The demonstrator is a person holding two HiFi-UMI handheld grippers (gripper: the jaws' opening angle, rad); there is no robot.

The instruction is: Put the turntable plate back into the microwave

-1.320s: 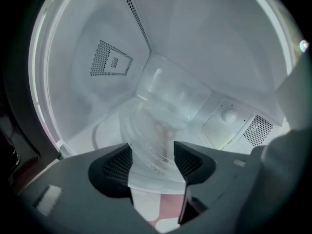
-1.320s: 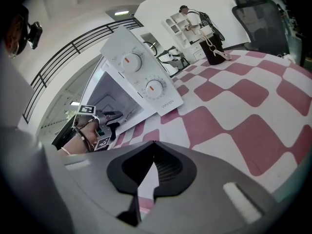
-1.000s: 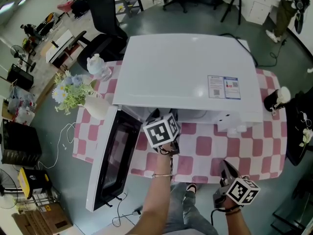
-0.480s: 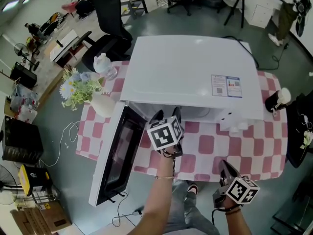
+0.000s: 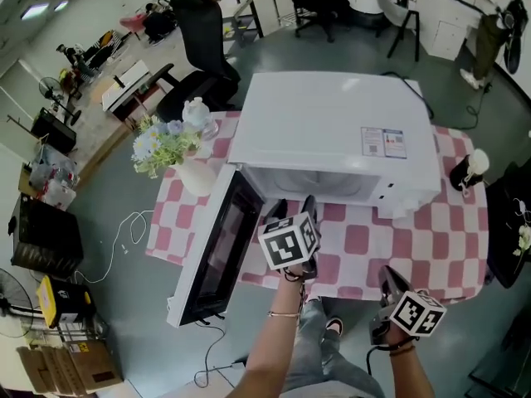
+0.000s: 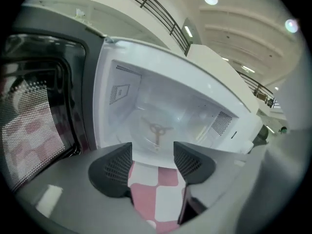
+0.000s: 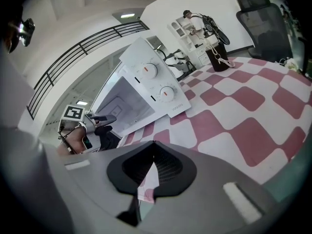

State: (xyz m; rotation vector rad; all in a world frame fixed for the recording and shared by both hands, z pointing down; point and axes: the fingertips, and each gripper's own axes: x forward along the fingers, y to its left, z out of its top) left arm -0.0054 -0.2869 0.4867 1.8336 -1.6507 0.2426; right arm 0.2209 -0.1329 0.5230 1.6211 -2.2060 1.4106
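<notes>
The white microwave [image 5: 332,131] stands on the pink-checked table with its door [image 5: 211,247] swung open to the left. In the left gripper view the lit cavity [image 6: 161,116] faces me; a clear glass plate seems to lie on its floor, with the three-armed hub [image 6: 156,129] showing through it. My left gripper [image 5: 294,206] hovers just in front of the opening. It is open [image 6: 152,152], and between its jaws only tablecloth shows. My right gripper [image 5: 387,279] hangs at the table's near edge, right of the left one, and is shut [image 7: 153,150] on nothing.
A white vase of flowers [image 5: 170,152] and a pale teapot [image 5: 197,113] stand left of the microwave. A dark bottle [image 5: 465,171] sits at the table's right end. The open door juts past the near-left table edge. The checked cloth [image 5: 431,239] lies right of the grippers.
The left gripper has drawn back from the microwave opening and lifted a little. The right gripper has stayed in place. The head view has shifted slightly.
</notes>
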